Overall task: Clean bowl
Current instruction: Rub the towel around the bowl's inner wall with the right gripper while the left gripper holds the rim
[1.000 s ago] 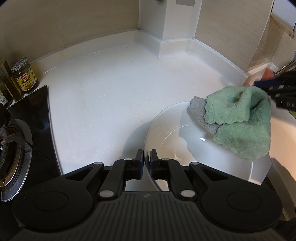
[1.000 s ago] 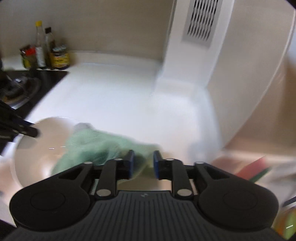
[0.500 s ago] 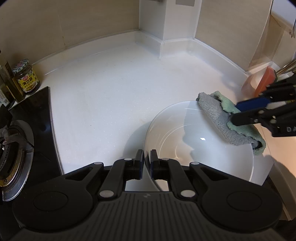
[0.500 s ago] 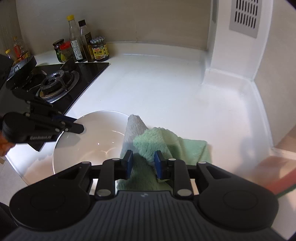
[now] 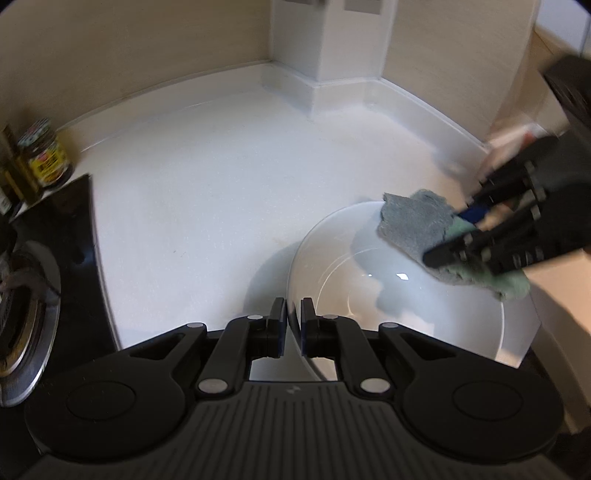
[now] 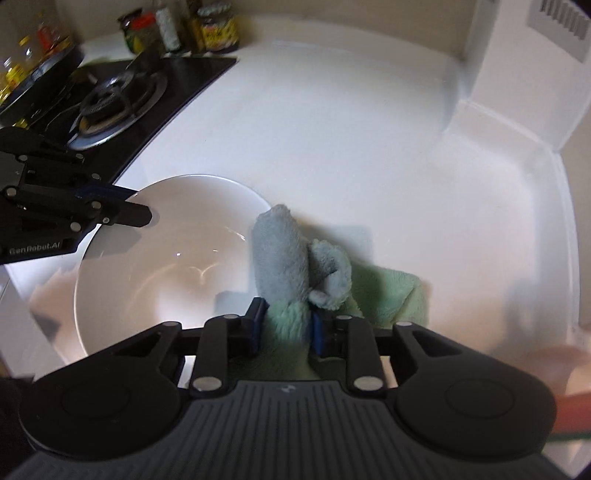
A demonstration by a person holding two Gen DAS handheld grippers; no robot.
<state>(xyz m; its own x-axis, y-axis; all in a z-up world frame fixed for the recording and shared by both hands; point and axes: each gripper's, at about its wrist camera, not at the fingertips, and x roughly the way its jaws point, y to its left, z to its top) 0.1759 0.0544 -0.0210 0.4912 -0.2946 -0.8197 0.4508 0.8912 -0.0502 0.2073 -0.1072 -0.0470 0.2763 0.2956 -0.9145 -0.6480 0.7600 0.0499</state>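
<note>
- Condiment jars: back-left corner of the counter, beside the hob. Yellow and red labels are visible, but the blur leaves the print unreadable. No bearing on the task.
- Gas hob: black glass panel with a burner ring, left of the work area. Risk: the bowl sits near the panel's edge and could be pushed onto it by a hard wipe.
- Left gripper: the jaws sit astride the bowl's near rim and are easing apart, with the rim between the pads. Whether the pads bear on the rim cannot be told. Its body reads "GenRobot.AI" in pale letters in the right wrist view. Risk: with a slack hold, the bowl would skid or spin under the cloth.
- Bowl: white and shallow, on the white counter close to the front edge. The inside is glossy, with no soil visible. Risk: smooth glaze on a smooth counter could slide towards the edge if wiping pressure goes unopposed.
- Cloth: grey on one face and green on the other, bunched, draped over the bowl's right rim with a tail on the counter. Risk: the tail could drag outside the bowl, leaving only a small patch to wipe.
- Right gripper: the jaws are closing on the cloth, with its green fold pinched between the blue pads. Risk: plush fabric may slip out mid-stroke, and a hard finger could strike the glaze.
- Wall vent: top right, slatted, with no writing.
</note>
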